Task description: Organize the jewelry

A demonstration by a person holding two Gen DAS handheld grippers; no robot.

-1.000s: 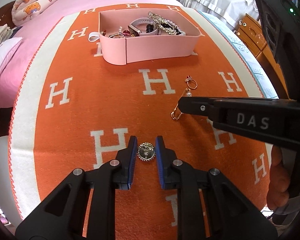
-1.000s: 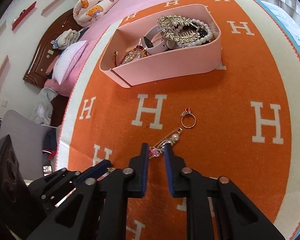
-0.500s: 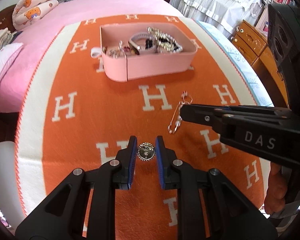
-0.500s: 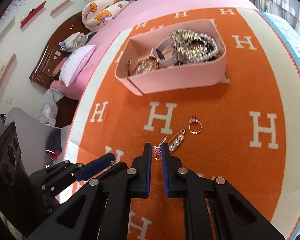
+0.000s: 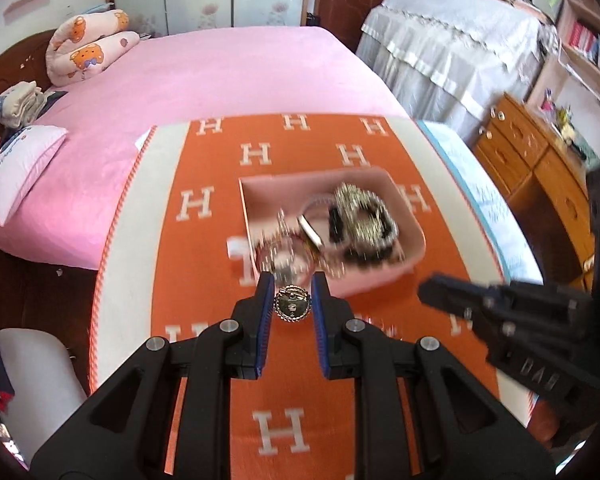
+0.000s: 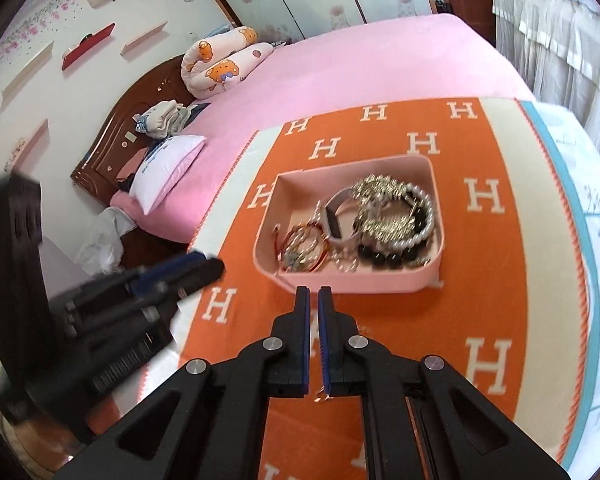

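Note:
My left gripper point(image 5: 292, 300) is shut on a round gold brooch point(image 5: 293, 308) and holds it in the air, just short of the near wall of the pink jewelry box point(image 5: 413, 232). The box point(image 6: 437, 216) holds pearl and bead bracelets, bangles and a watch band. My right gripper point(image 6: 313, 300) is shut, raised in front of the box's near wall; a glimpse of gold pin point(image 6: 320, 394) shows low between its fingers. The right gripper also shows in the left wrist view point(image 5: 431, 292), and the left gripper in the right wrist view point(image 6: 214, 266).
The box stands on an orange blanket point(image 5: 204, 280) with white H letters, spread on a pink bed point(image 5: 228, 72). Pillows point(image 5: 24, 160) lie at the left. A wooden dresser point(image 5: 539, 184) stands beside the bed on the right.
Both grippers have lifted off the blanket and moved forward to the pink box. The left carries the brooch; the right has closed on the gold pin and taken it up.

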